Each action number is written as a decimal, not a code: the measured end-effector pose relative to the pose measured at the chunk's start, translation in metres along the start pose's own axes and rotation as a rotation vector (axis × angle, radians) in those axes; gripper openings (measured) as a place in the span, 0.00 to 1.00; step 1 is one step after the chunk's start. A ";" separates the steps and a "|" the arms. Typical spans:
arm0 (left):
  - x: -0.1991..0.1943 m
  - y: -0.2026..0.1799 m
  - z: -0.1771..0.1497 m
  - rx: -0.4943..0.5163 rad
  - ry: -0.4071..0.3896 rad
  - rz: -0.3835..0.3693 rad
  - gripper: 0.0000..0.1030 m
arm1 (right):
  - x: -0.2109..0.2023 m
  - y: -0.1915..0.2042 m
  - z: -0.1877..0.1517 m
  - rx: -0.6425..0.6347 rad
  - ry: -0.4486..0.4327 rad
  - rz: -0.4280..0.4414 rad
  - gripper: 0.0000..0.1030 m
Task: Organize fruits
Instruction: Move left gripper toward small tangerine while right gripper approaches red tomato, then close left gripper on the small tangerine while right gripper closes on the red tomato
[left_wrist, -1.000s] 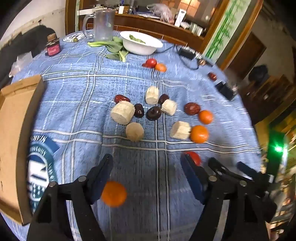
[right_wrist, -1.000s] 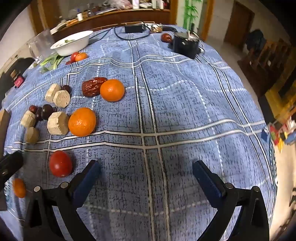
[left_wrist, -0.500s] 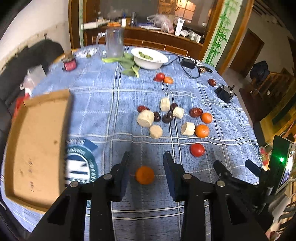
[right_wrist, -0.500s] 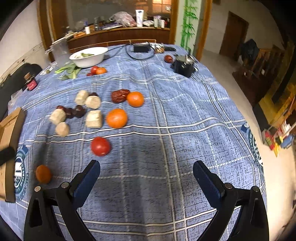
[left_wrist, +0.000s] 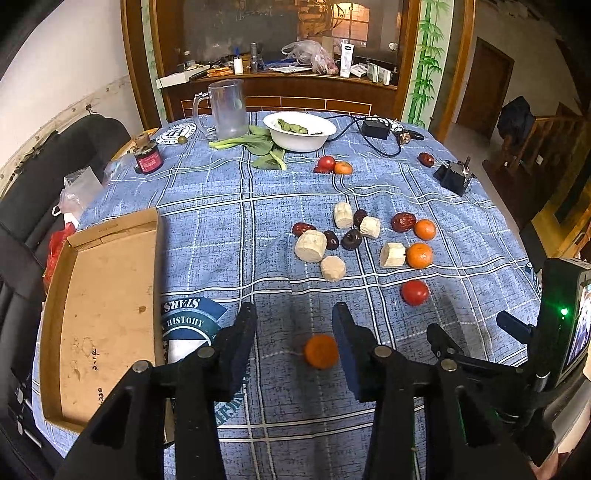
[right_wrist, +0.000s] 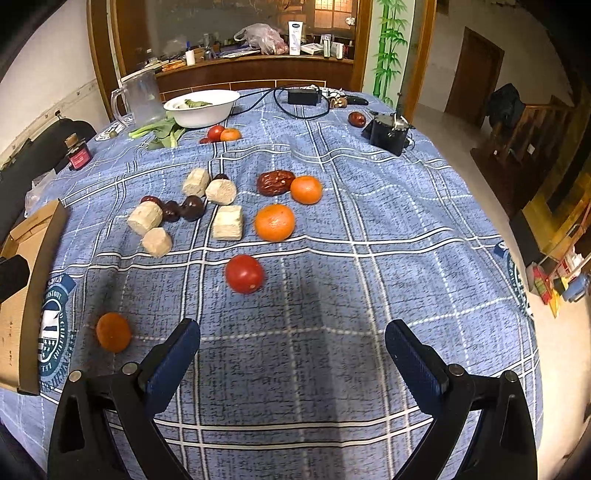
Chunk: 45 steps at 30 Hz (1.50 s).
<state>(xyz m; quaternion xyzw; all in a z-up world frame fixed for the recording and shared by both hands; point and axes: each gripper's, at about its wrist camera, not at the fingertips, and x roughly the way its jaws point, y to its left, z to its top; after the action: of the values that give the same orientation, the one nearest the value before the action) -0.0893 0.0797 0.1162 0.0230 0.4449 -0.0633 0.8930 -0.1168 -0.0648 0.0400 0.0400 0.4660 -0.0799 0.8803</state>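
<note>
Through the left wrist camera: left gripper (left_wrist: 295, 325) above the blue plaid tablecloth (left_wrist: 229, 206), jaws released and parted, nothing gripped. Small orange mandarin (left_wrist: 321, 351) lying on the cloth between the fingers, hard against the right-hand finger; whether touching, cannot tell. Round, matte skin, no long axis to speak of, no stem visible. Full cardboard tray (left_wrist: 99, 306) seen only from this side, flat on the left, inner floor bare brown. Beyond, pale cut chunks (left_wrist: 311, 246) mixed with dark dates (left_wrist: 351, 239), two more mandarins (left_wrist: 419, 255) and a red tomato (left_wrist: 415, 292). Farther back, white bowl (left_wrist: 300, 130) with greens beside a clear jug (left_wrist: 226, 108).

Through the right wrist camera: right gripper (right_wrist: 291, 350) likewise released, fingers spread wide over bare cloth, holding nothing. Same small mandarin (right_wrist: 113, 331) off to the left, outside these fingers, near the tray's corner (right_wrist: 40, 254); only that edge of the tray shown. Tomato (right_wrist: 244, 274) ahead, between the fingers' line and the larger mandarin (right_wrist: 274, 222). Wrinkled date (right_wrist: 275, 182) touching another mandarin (right_wrist: 306, 189). Room floor and stair rail at right seen more fully from this side.
</note>
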 end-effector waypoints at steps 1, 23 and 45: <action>0.001 0.000 0.000 0.002 0.001 0.000 0.42 | 0.000 0.002 0.000 0.001 -0.002 0.003 0.99; 0.059 0.040 -0.012 -0.080 0.146 -0.018 0.45 | 0.037 -0.012 0.004 0.028 0.066 0.018 0.95; 0.076 0.020 -0.019 -0.063 0.207 -0.157 0.45 | 0.048 -0.001 0.013 -0.023 0.092 0.106 0.76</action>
<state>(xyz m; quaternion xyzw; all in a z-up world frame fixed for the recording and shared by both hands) -0.0571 0.0941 0.0440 -0.0336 0.5370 -0.1162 0.8349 -0.0801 -0.0721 0.0074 0.0581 0.5039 -0.0258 0.8614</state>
